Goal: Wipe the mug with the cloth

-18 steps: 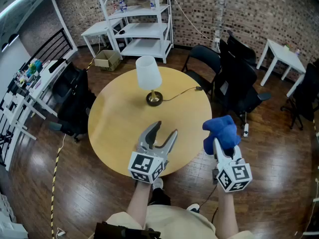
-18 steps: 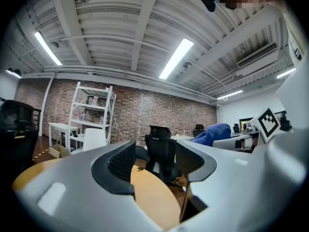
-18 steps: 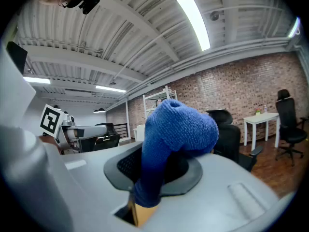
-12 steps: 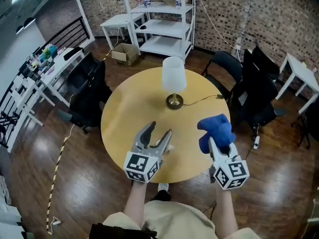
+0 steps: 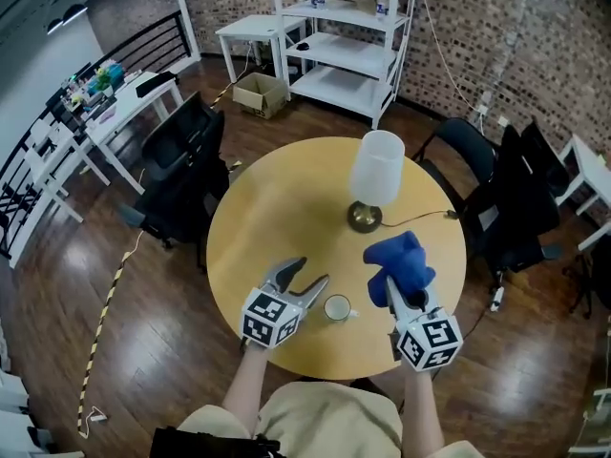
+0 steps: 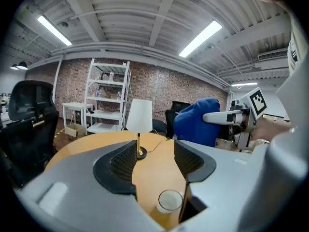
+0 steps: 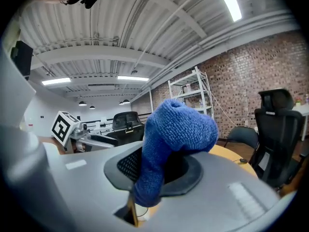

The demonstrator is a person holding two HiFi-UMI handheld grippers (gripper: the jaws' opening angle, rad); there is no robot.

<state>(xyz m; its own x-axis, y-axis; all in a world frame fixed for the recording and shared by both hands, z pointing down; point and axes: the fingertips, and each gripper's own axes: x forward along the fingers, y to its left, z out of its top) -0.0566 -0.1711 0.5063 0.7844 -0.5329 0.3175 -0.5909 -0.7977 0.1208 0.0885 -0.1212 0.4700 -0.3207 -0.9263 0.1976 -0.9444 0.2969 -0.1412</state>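
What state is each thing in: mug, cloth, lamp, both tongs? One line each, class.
mug: upright on the table, ungripped.
cloth: bunched, clamped in the right tongs.
lamp: upright on the table.
left tongs: open, empty, beside the mug.
right tongs: shut on the cloth.

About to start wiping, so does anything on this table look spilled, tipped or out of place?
Nothing stands out. The mug stands upright on the table, the lamp is upright behind it, and no spill shows. The right gripper holds the blue cloth; the left gripper is open beside the mug.
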